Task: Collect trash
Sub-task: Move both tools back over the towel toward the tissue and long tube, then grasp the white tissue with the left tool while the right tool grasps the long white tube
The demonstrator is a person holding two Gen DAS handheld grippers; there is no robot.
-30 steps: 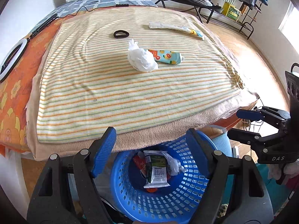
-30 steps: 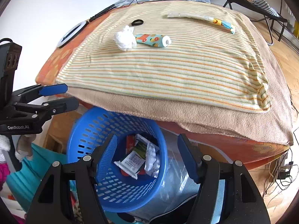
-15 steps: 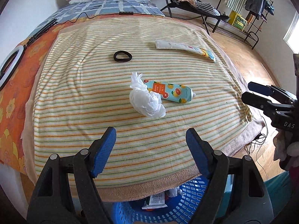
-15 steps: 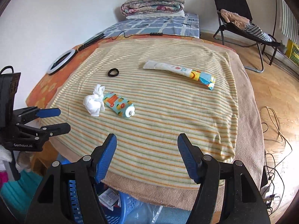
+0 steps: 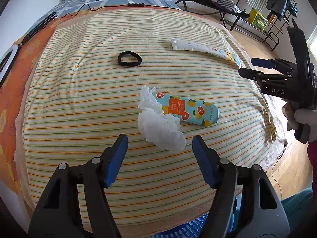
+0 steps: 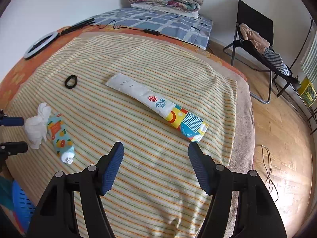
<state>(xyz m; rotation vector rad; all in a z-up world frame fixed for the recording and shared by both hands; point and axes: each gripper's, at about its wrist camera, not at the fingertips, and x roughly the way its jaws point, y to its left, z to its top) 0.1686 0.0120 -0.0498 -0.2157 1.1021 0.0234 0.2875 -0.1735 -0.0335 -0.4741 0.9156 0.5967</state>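
Over the bed: both pairs of tongs have swung up from the blue basket [image 5: 190,229] at the bed's foot and now hang above the striped blanket [image 5: 83,103]; a second ago each looked down into the basket, where wrappers already lay.
Meaning for the task: one drop-off looks done, and this is a fresh reach for what remains on the bed.
Left tongs [image 5: 160,141]: jaws apart but closing, nothing between them yet; the crumpled tissue [image 5: 158,127] lies just ahead of the tips.
Right tongs [image 6: 156,148]: jaws apart and steady, empty; the right tip sits close to the long packet's coloured end.
Tissue: mid-blanket, touching the fruit-print tube [image 5: 190,109]; a lump with no clear long axis, one twisted tail reaching toward the hair tie [image 5: 129,59].
Fruit-print tube: lies across the left tongs' view, cap to the right; in the right view its open nozzle points toward the near edge of the bed.
Long packet [image 6: 156,105]: flat, long axis slanting across the blanket, white end toward the pillows, patterned end toward the foot and the floor side.
Hair tie: well apart from the rest; whether it counts as trash I cannot say.
Likely next: tissue for the left, packet for the right.
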